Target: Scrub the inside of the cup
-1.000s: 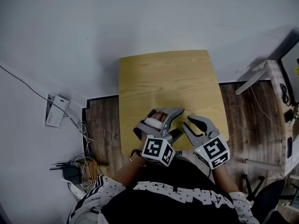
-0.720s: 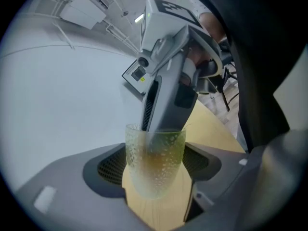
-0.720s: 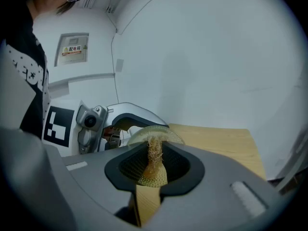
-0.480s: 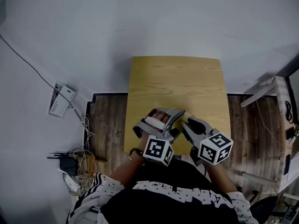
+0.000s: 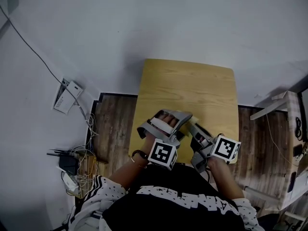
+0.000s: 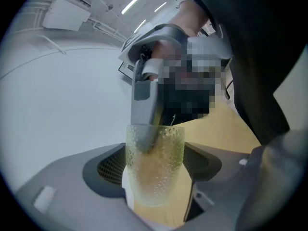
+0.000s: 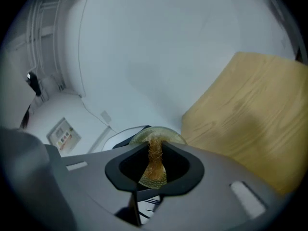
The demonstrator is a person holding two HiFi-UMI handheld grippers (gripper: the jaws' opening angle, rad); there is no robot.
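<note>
Left claw (image 6: 156,186) is gripping the bumpy cup (image 6: 154,148) between its jaws. Right claw (image 7: 154,177) is pinching a brown scrubber (image 7: 155,160) and poking it inside.

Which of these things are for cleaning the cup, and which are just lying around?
For the job:
cup, held in the left tongs
gold scrubber, pinched in the right tongs, poking into the cup

Just lying about:
cables on the floor
white box near them

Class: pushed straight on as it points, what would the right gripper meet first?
Probably the bottom of the dimpled clear glass cup; the golden mesh scrubber it grips sits inside it.
</note>
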